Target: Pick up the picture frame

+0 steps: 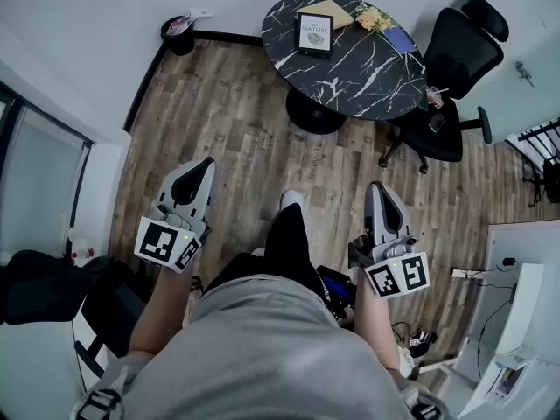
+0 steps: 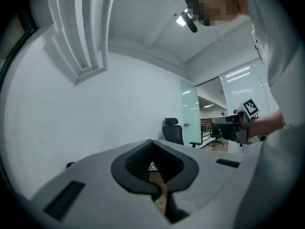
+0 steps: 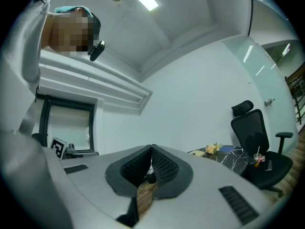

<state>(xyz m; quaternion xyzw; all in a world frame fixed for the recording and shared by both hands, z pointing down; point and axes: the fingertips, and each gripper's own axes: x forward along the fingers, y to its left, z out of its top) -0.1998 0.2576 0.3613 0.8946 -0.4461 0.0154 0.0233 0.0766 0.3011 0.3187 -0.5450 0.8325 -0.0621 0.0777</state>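
The picture frame is a thin black rectangle around a white print. It has a small grey round motif at the middle and the word "NATURE" in dark capitals above it; a smaller line over that word is too small to read. There is one such frame, and it sits on the single round black bench with white marble veining. It is well ahead of both pairs of fingers and roughly between their two lines of aim. Whether it lies flat or is propped up cannot be told from the head view. Also on the bench are one tan flat item just behind the frame's far corner, one bunch of pale yellow flowers and one blue notebook. All three are farther right of the frame and far beyond the right fingers. One black office chair stands at the bench's right side on the wooden floor. The left gripper has its fingers clenched tip to tip with nothing in them, and so does the right gripper. Each of the two grippers carries one marker cube with black-and-white squares. In the right gripper view the bench shows to the right of the clenched fingers.
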